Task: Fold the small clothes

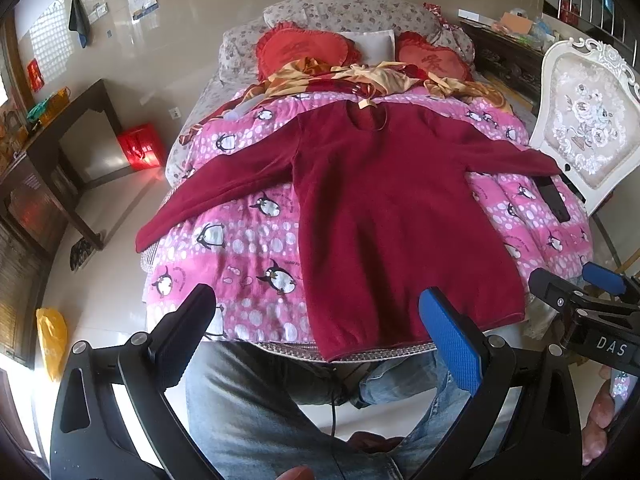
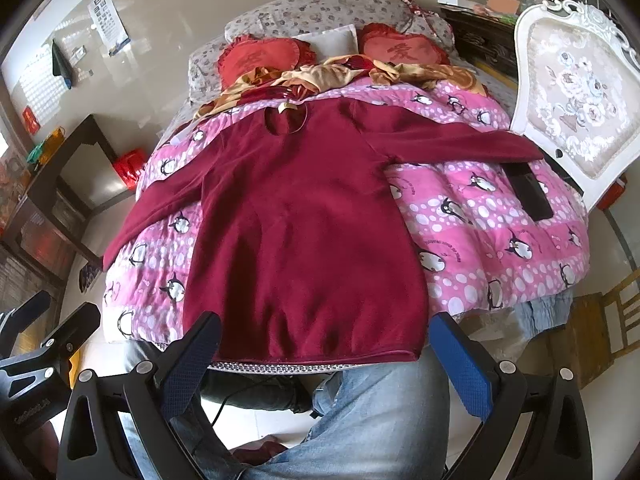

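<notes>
The left gripper point(image 1: 320, 334) has its jaws wide apart and holds nothing. The right gripper point(image 2: 326, 354) is the same: jaws spread, touching nothing.

The dark red top point(image 1: 384, 216) lies flat on the pink penguin quilt point(image 1: 248, 240), just ahead of both jaws. Its long side runs away from the jaws, neck hole far, hem near. The sleeves reach out left and right.

A black phone point(image 2: 530, 192) lies by the right sleeve end. A white chair point(image 2: 576, 92) stands to the right. The person's jeans point(image 2: 360, 420) show under the jaws.
</notes>
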